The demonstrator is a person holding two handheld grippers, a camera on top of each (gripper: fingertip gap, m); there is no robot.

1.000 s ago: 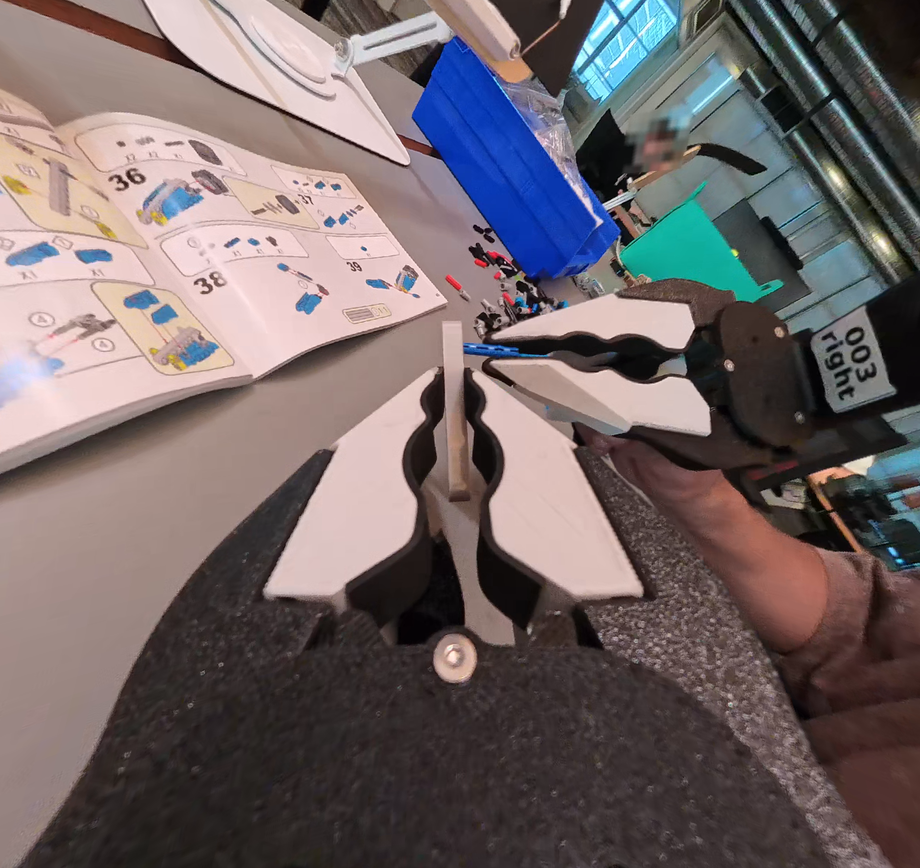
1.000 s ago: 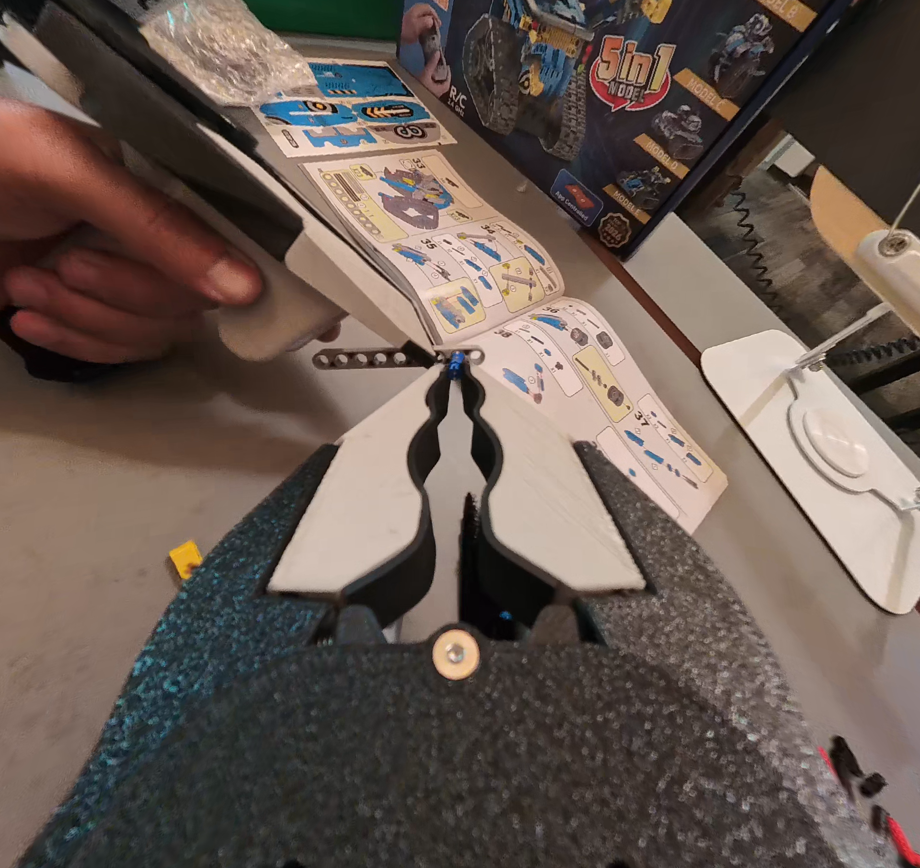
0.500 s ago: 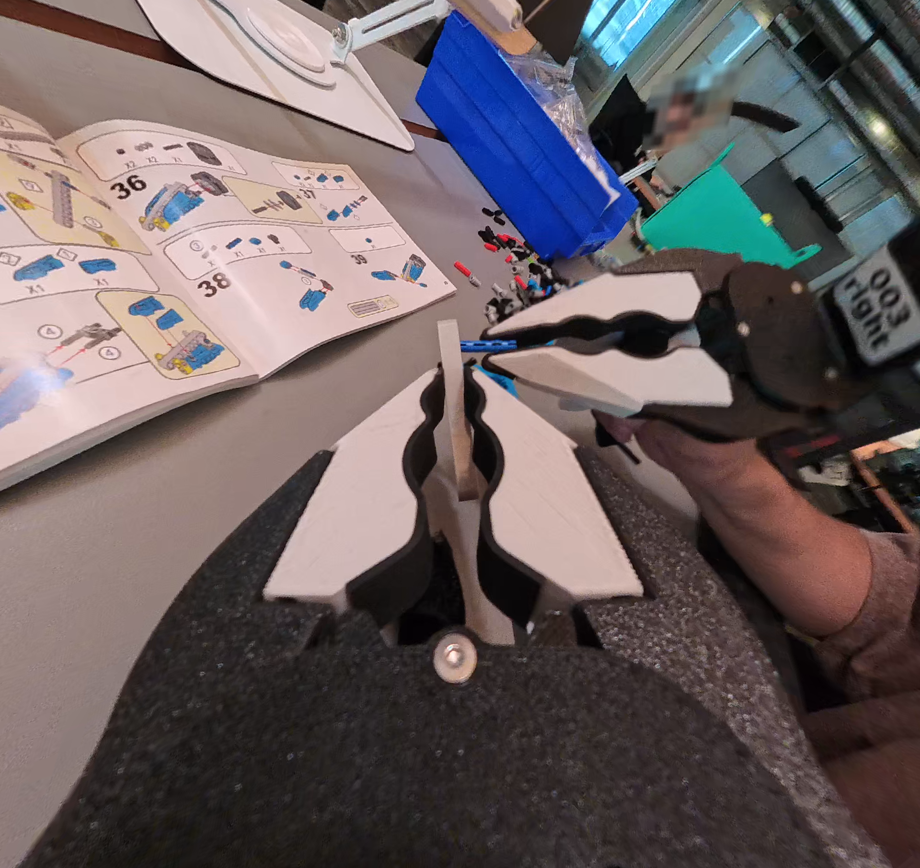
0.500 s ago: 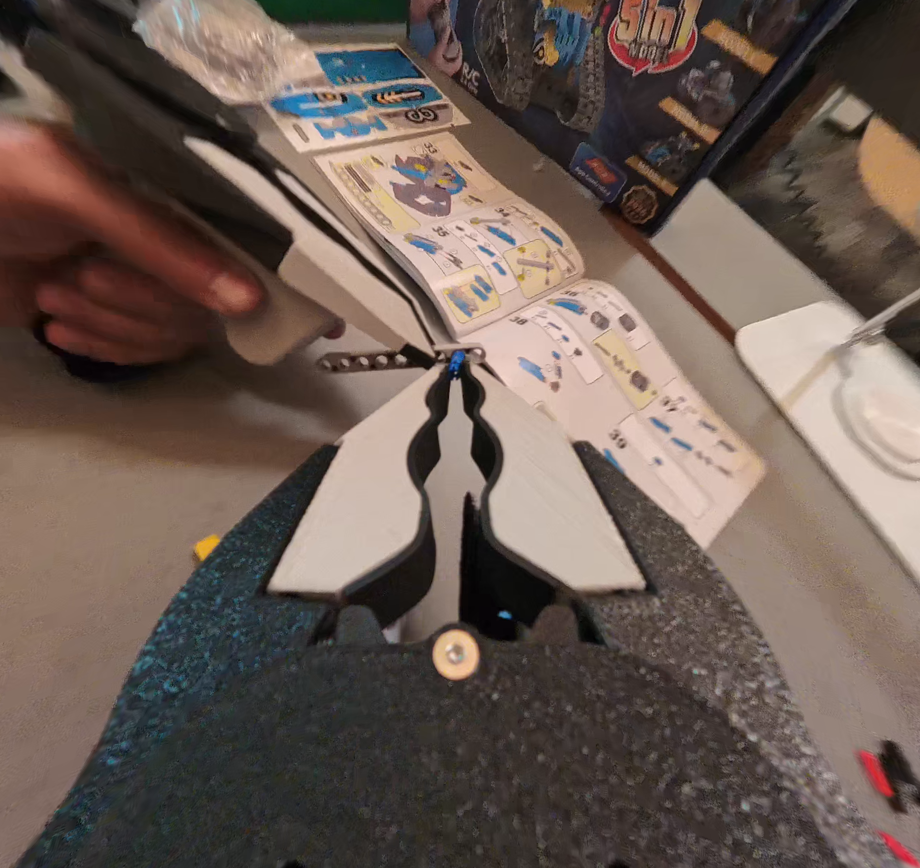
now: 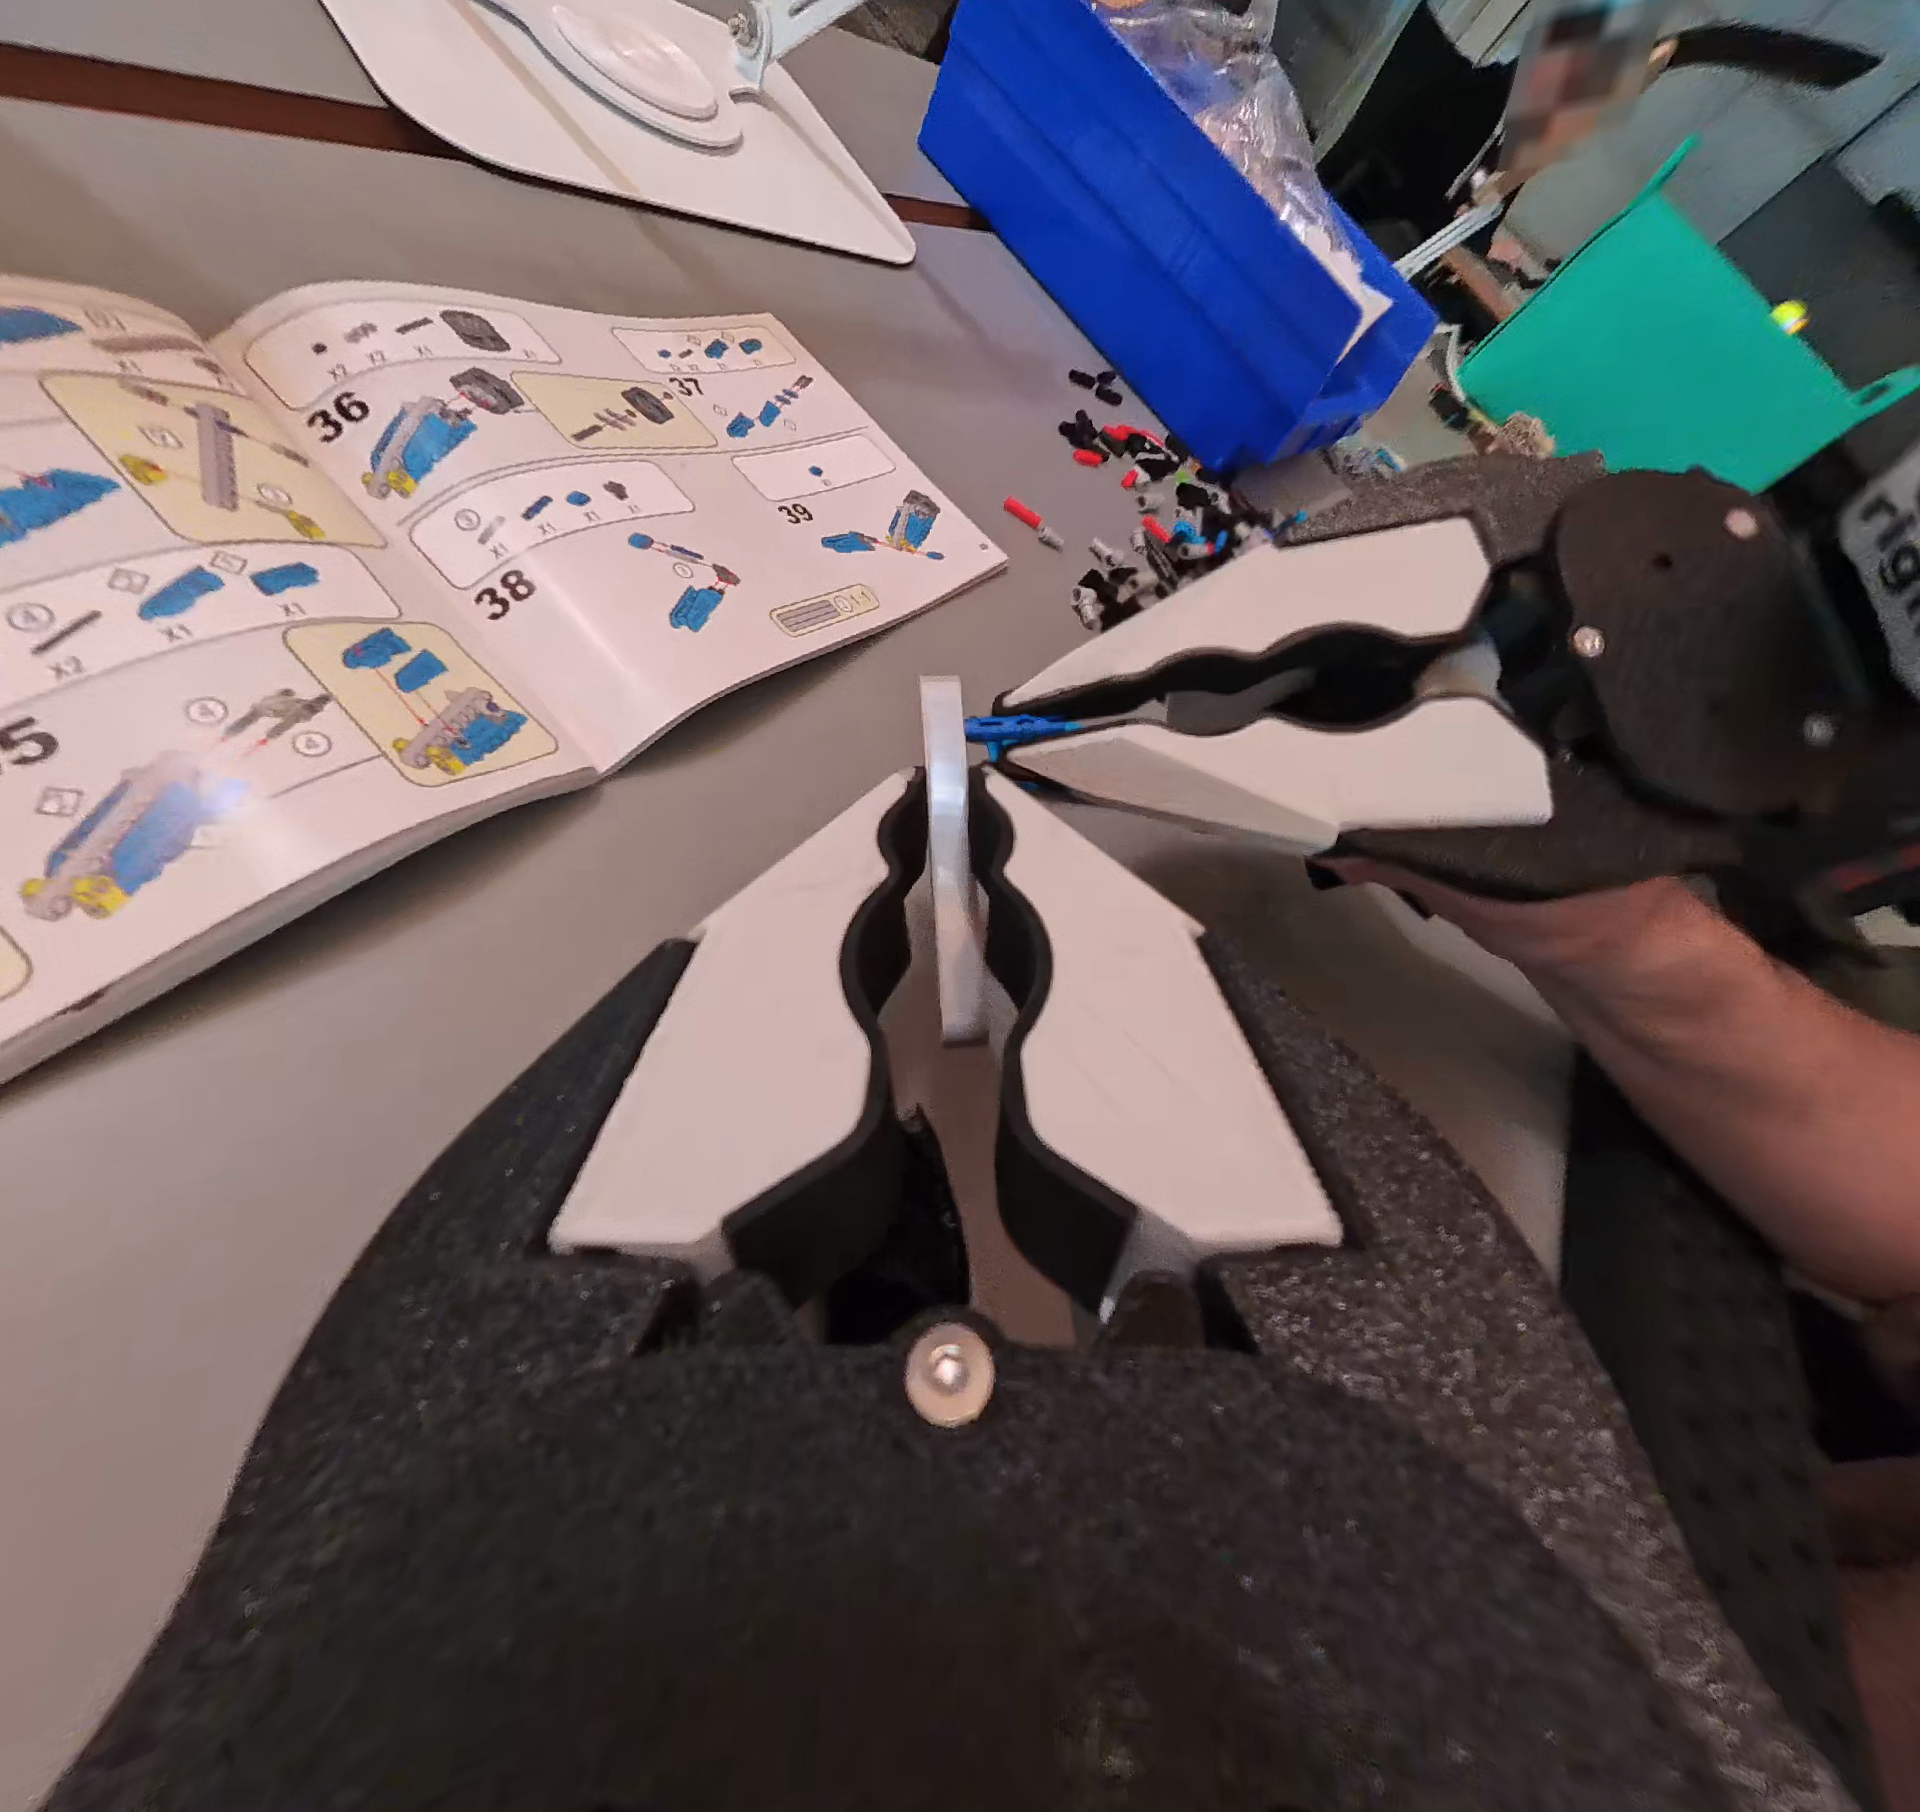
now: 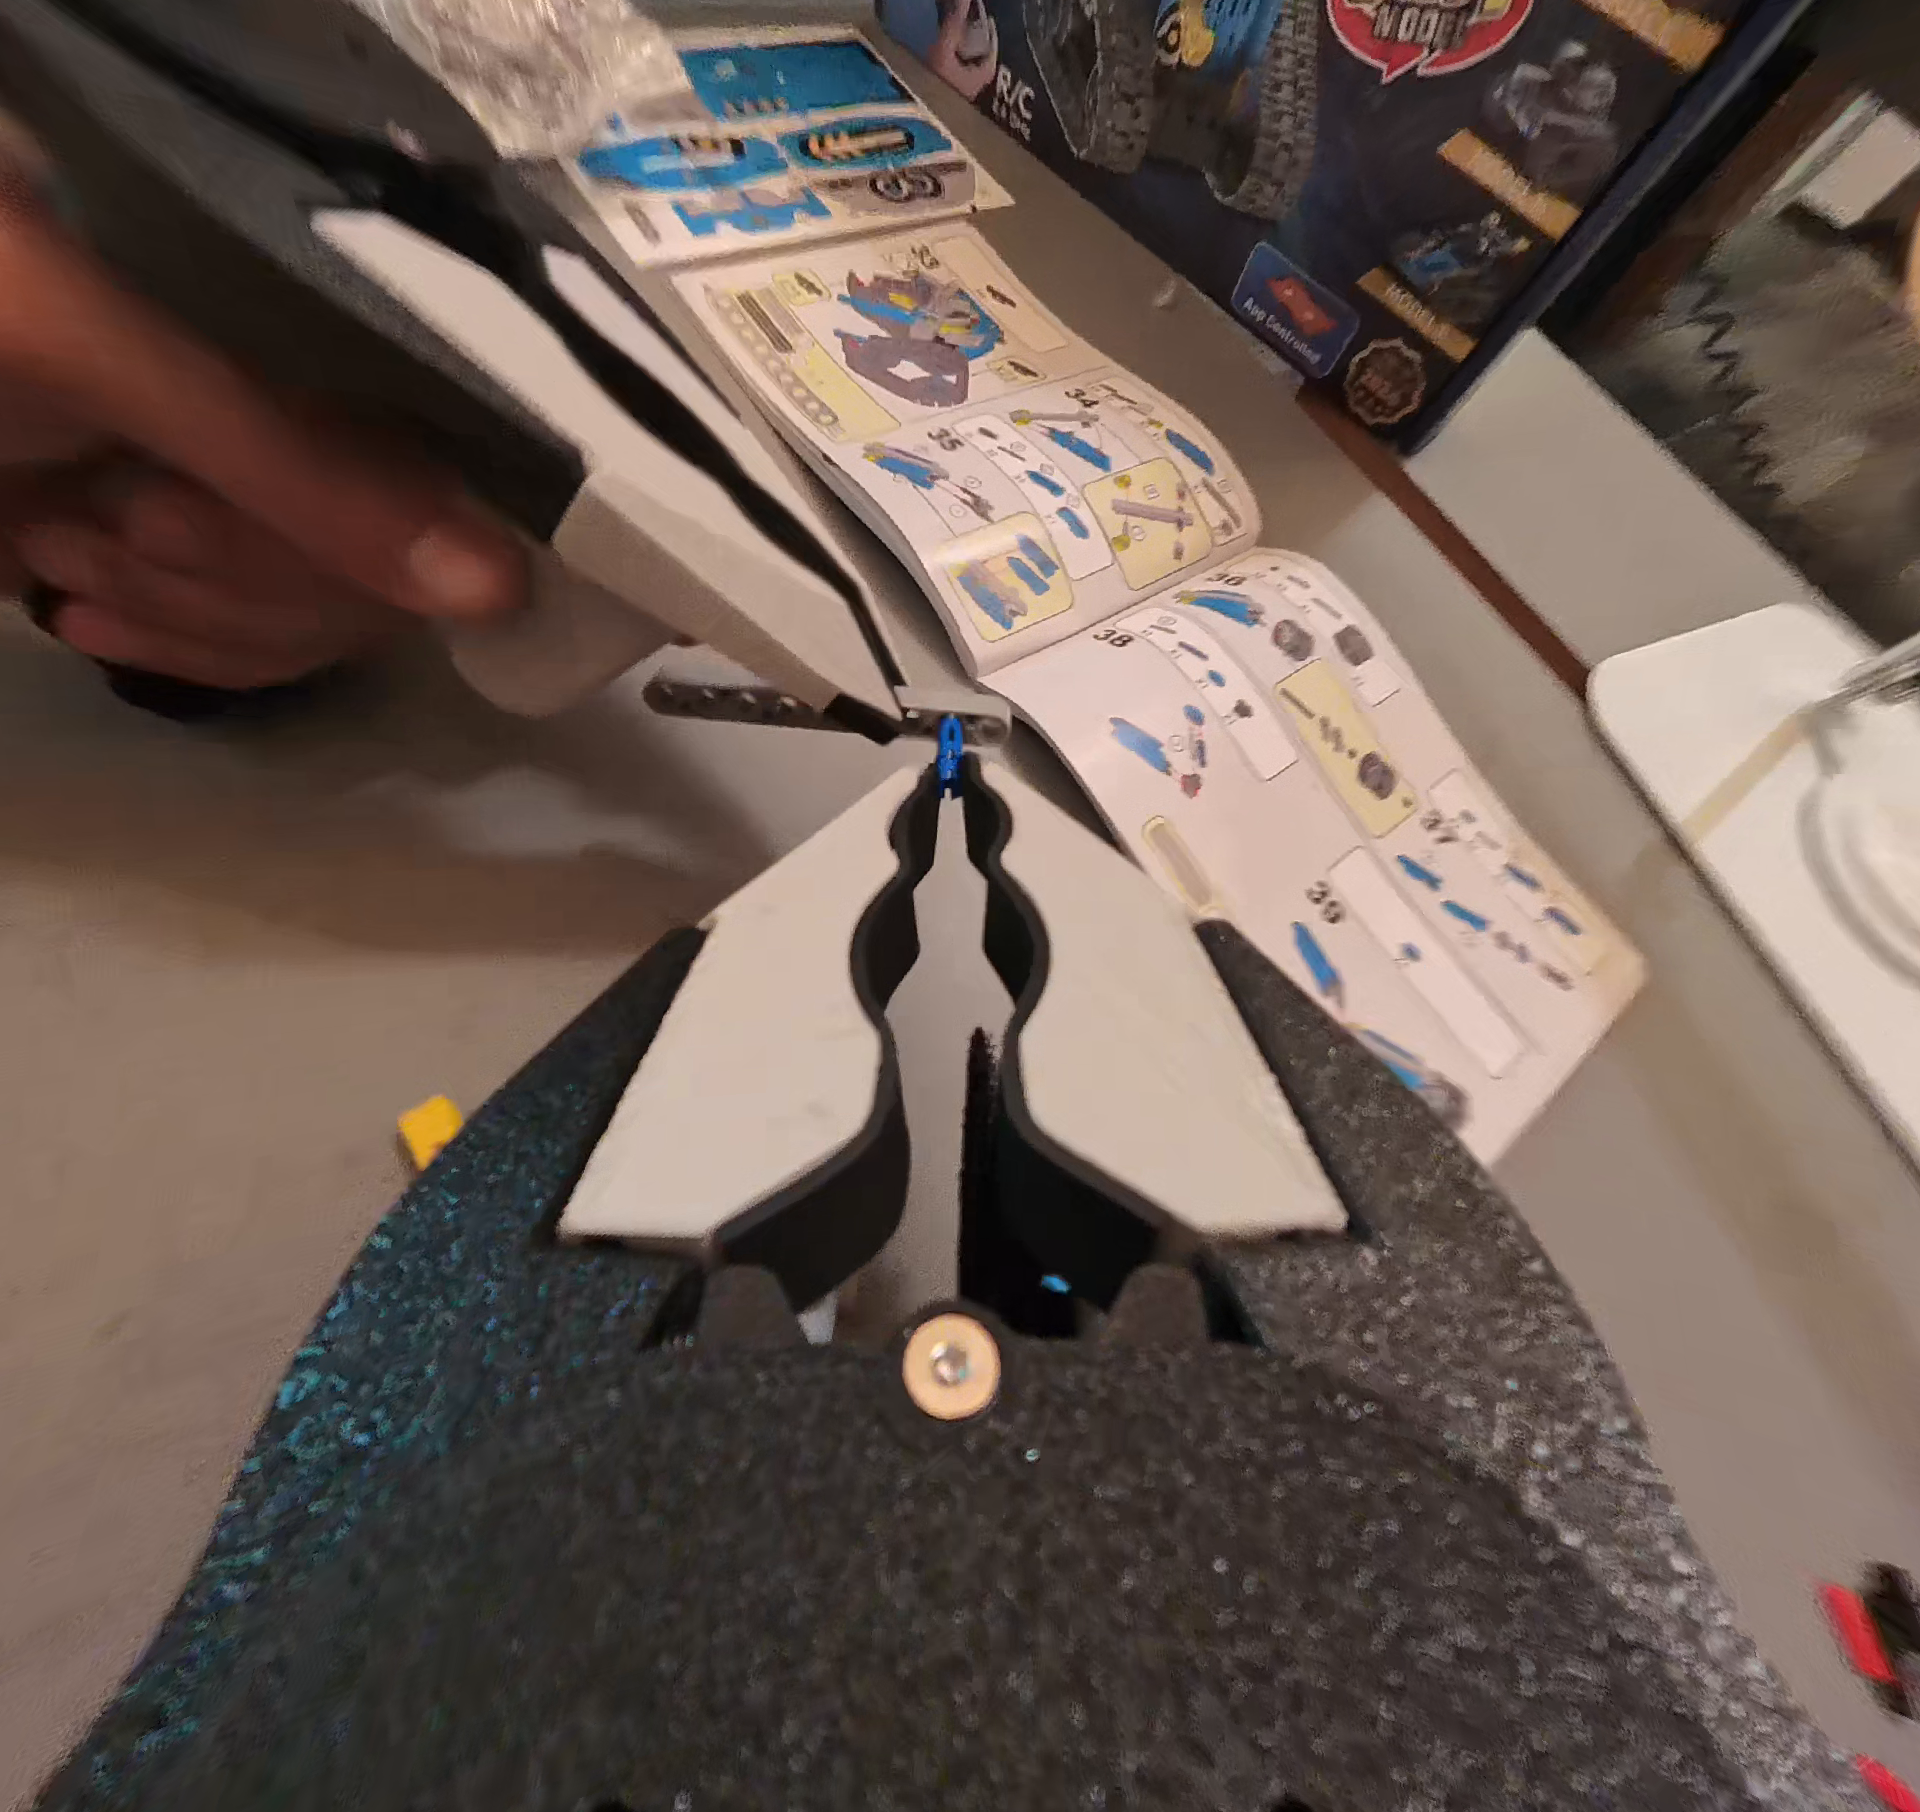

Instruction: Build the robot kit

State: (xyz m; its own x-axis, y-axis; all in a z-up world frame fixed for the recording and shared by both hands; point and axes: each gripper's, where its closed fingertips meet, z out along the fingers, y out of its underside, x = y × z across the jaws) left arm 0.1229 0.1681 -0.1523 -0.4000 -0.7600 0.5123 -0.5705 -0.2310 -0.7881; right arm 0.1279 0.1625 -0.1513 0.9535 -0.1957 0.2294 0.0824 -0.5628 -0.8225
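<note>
Left tongs (image 5: 948,775): closed on grey holed beam (image 5: 951,869).
Right tongs (image 6: 948,775): pinching blue pin (image 6: 948,760), tip touching beam.
Worktop (image 5: 260,1139): open booklet (image 5: 436,557) left.

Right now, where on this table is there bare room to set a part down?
Bare grey table lies between the open booklet and the left gripper, and around the yellow piece. It is crowded by the loose pieces beside the blue bin, and where the right gripper meets the left.
</note>
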